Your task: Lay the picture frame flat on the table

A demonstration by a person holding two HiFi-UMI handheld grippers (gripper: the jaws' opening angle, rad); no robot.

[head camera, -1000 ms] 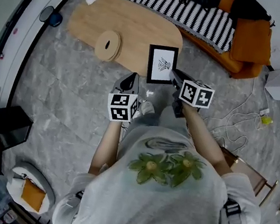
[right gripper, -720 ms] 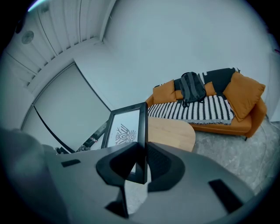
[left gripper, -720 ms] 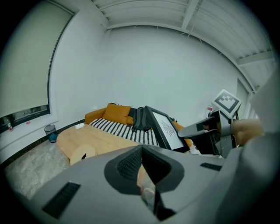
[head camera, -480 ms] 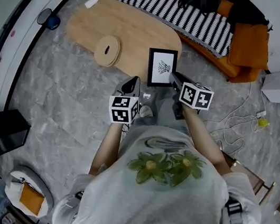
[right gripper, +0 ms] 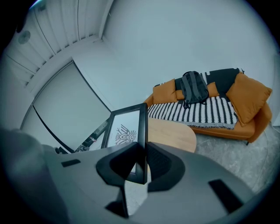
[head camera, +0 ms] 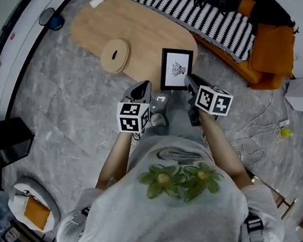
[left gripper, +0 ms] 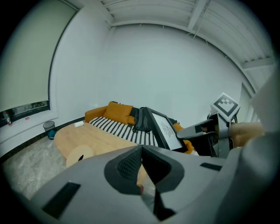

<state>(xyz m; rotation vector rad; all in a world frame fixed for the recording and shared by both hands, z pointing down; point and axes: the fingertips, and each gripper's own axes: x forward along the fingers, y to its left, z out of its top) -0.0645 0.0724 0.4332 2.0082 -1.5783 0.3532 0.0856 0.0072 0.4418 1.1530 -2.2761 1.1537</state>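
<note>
While left tongs [left gripper: 142, 151] rest closed, right tongs [right gripper: 143, 154] clamp one picture frame [right gripper: 124, 129].

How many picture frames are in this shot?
1. The picture frame is clamped by its edge in the right tool, by the wooden table. No other shows; one could be hidden.

Picture frame [head camera: 175, 69]: black border, white sheet, dark line drawing. Tabletop [head camera: 144, 32]: pale wood. Sofa [head camera: 273, 49]: orange, with black-and-white striped cover [head camera: 183, 4].
</note>
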